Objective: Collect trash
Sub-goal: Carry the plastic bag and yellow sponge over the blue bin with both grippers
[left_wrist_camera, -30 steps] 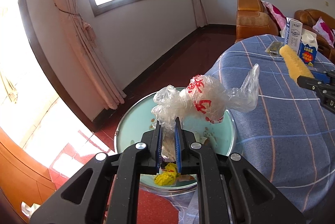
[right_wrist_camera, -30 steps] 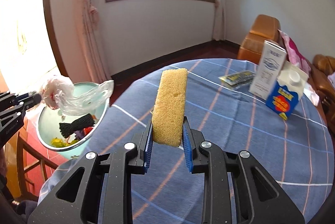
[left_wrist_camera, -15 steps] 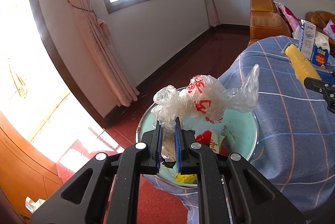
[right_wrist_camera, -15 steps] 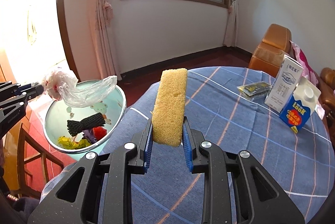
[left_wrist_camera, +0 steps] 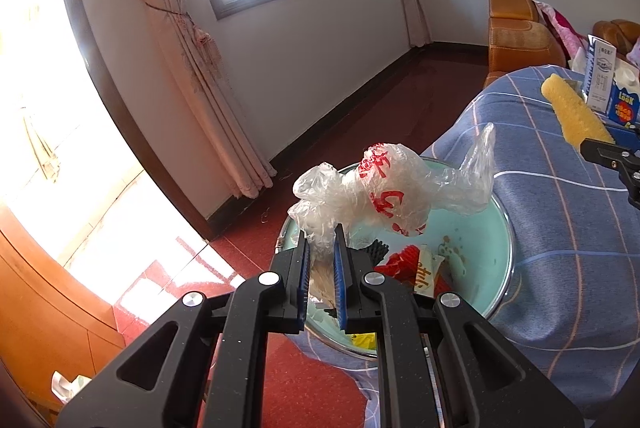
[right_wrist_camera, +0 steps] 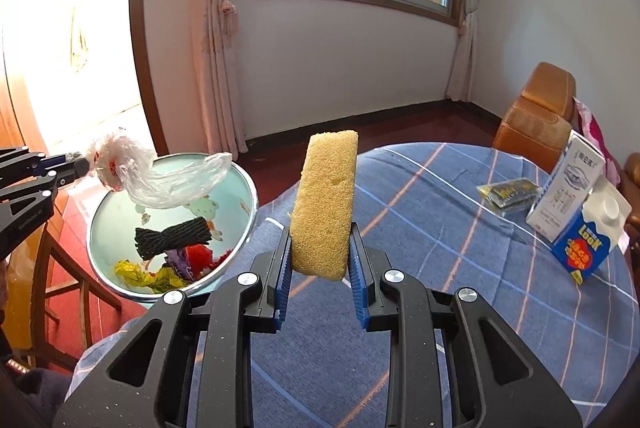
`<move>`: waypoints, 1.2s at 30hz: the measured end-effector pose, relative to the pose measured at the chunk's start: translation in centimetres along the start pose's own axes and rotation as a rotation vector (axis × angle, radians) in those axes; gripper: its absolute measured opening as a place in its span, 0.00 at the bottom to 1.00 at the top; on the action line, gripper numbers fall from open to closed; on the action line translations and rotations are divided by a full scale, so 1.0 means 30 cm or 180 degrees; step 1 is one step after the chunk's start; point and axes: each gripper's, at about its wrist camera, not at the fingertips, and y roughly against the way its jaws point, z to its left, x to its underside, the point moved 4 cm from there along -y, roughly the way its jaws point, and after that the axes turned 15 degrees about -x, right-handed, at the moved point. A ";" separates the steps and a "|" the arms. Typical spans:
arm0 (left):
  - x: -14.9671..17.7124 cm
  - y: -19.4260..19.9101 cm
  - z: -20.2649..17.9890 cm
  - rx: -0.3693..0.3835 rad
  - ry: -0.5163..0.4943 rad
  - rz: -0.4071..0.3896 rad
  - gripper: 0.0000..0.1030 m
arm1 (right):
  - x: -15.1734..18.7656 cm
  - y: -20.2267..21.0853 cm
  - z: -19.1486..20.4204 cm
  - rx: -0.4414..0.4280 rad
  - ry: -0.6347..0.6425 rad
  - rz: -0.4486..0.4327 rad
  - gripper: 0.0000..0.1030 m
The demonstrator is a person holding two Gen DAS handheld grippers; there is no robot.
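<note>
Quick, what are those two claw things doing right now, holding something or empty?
Left gripper: closed on the crumpled plastic bag, above the basin.
Right gripper: closed on the yellow sponge.

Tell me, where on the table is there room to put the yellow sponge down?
The tablecloth is bare in the wide middle, between the basin and the cartons. It is crowded near the tall white carton, the blue carton and the flat packet. The basin holds trash.
</note>
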 end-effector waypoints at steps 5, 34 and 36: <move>0.006 -0.011 0.002 -0.0038 0.0013 0.0024 0.10 | -0.013 -0.012 0.018 -0.0036 0.0060 -0.0006 0.26; 0.019 -0.039 0.029 -0.0201 0.0120 0.0083 0.10 | -0.039 -0.082 0.077 -0.0188 0.0204 0.0010 0.26; 0.020 -0.040 0.027 -0.0212 0.0119 0.0088 0.10 | -0.040 -0.086 0.079 -0.0193 0.0210 0.0012 0.26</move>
